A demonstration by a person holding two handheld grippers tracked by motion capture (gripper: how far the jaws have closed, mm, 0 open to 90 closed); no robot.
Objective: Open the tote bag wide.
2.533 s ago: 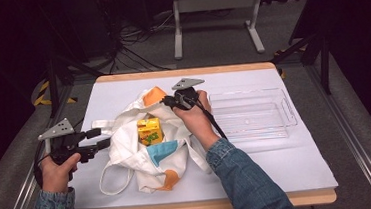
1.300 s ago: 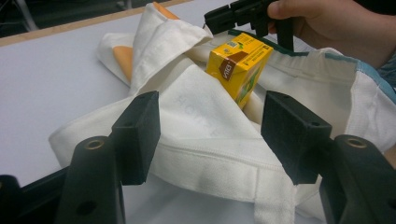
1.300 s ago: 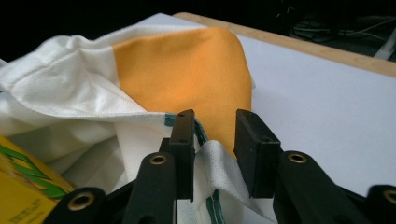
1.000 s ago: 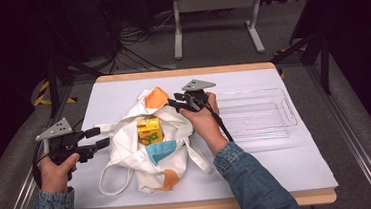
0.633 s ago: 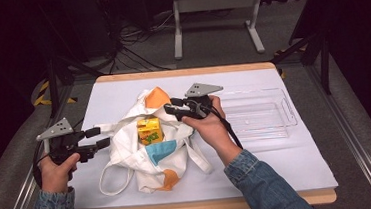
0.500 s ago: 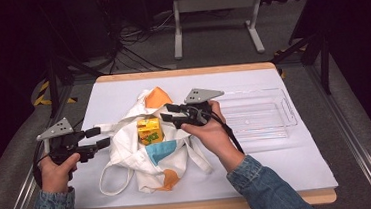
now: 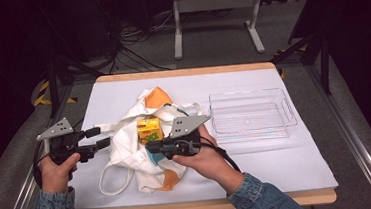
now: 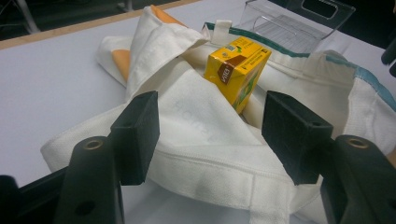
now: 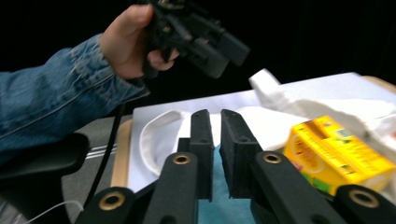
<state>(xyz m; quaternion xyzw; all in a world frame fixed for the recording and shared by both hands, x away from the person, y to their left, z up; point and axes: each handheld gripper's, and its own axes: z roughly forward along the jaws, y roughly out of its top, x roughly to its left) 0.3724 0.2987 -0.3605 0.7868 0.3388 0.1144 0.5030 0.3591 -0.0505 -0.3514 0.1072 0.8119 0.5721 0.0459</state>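
A white tote bag (image 7: 127,149) with orange and teal patches lies crumpled at mid table. A yellow drink carton (image 7: 149,130) stands in its opening. My left gripper (image 7: 97,138) is at the bag's left edge. Its jaws stand open, and the bag's hem (image 8: 210,172) runs between them without being pressed; the carton (image 8: 238,70) is beyond. My right gripper (image 7: 150,147) points left just below the carton, over the bag. Its jaws have just been closing and now stand almost together (image 9: 215,116), with nothing pinched between them. The carton (image 9: 336,154) sits to their right.
An empty clear plastic tray (image 7: 252,114) rests to the right of the bag. A white sheet (image 7: 278,162) covers the wooden table. The bag's loop handle (image 7: 110,178) lies toward the near edge. Beyond the right jaws, the other hand holds the left gripper (image 9: 205,39).
My right hand has come from the bag's far side toward the near edge, and its gripper now points left below the carton. The left hand has stayed put.
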